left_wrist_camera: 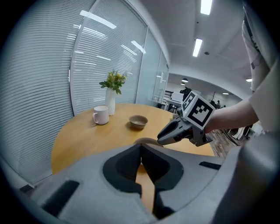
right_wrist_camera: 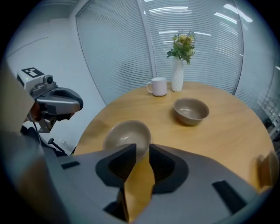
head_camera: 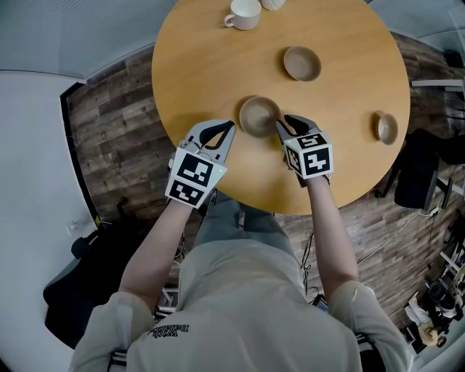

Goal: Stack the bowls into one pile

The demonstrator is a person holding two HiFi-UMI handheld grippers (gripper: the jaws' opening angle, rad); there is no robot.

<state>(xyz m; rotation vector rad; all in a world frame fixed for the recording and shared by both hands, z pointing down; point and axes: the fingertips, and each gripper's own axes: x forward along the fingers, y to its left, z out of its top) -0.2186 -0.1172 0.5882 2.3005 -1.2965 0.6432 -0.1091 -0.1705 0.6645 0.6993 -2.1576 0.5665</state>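
Note:
Three tan bowls sit apart on the round wooden table [head_camera: 211,65]. The nearest bowl [head_camera: 259,115] [right_wrist_camera: 127,134] lies between my two grippers. A second bowl [head_camera: 302,63] [left_wrist_camera: 138,122] [right_wrist_camera: 191,110] is farther back, and a third bowl [head_camera: 387,128] sits by the right edge. My left gripper [head_camera: 231,126] [left_wrist_camera: 141,146] is shut and empty, its tips just left of the nearest bowl. My right gripper [head_camera: 282,123] [right_wrist_camera: 142,148] is at that bowl's right rim, its jaws a narrow gap apart with nothing between them.
A white mug [head_camera: 243,13] [right_wrist_camera: 159,86] and a white vase of flowers [right_wrist_camera: 177,72] stand at the table's far side. The table edge [head_camera: 290,211] runs close in front of me. Wood-plank floor surrounds the table, with a dark chair [head_camera: 418,171] at the right.

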